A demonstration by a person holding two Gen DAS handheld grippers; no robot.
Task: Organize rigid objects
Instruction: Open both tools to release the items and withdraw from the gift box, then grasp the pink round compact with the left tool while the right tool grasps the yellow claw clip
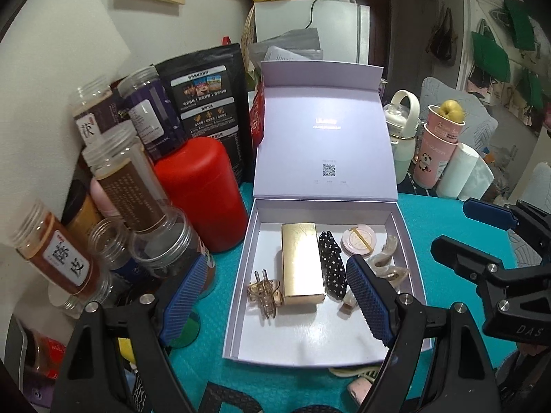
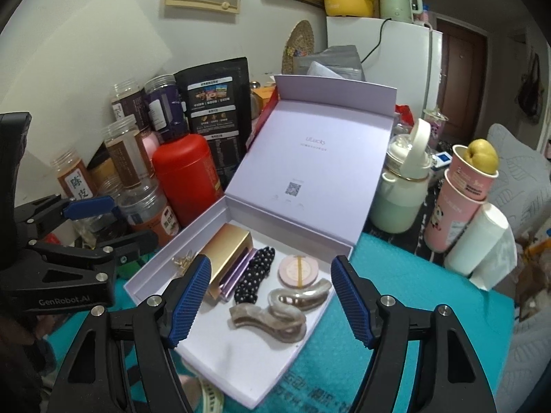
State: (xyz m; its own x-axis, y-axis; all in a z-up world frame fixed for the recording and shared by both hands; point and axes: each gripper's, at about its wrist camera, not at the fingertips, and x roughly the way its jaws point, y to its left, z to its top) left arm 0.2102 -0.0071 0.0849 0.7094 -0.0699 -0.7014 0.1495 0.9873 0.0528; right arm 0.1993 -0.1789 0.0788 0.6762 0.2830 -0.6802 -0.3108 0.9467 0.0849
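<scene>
Lavender card box (image 1: 241, 265) sits open on the teal table (image 1: 444, 227), lid propped upright on the far side. Both tongs hang above its near edge, jaws standing apart, nothing between them: left tongs (image 1: 277, 297), right tongs (image 2: 272, 297).

Contents as we read them: gold case (image 1: 303, 261) between the left tongs' pads; clear claw clip (image 1: 263, 290) just left of it; polka-dot scrunchie (image 1: 330, 265) just right of it; round pink compact (image 2: 299, 270) beyond, ahead of the right tongs; two pearly claw clips (image 2: 282, 313) directly between the right tongs' pads, lying against each other.

Judgement: the box looks largely filled, so the step in hand is likely fetching a leftover or shutting the lid. Near the left tongs, outside the box's near wall, we see a pale clip-like thing (image 1: 347, 373) on the table, partly hidden.

To do this well: lift clear of the box wall, approach the stray item from above, and set it on the bare white floor nearest us without nudging the clips.
</scene>
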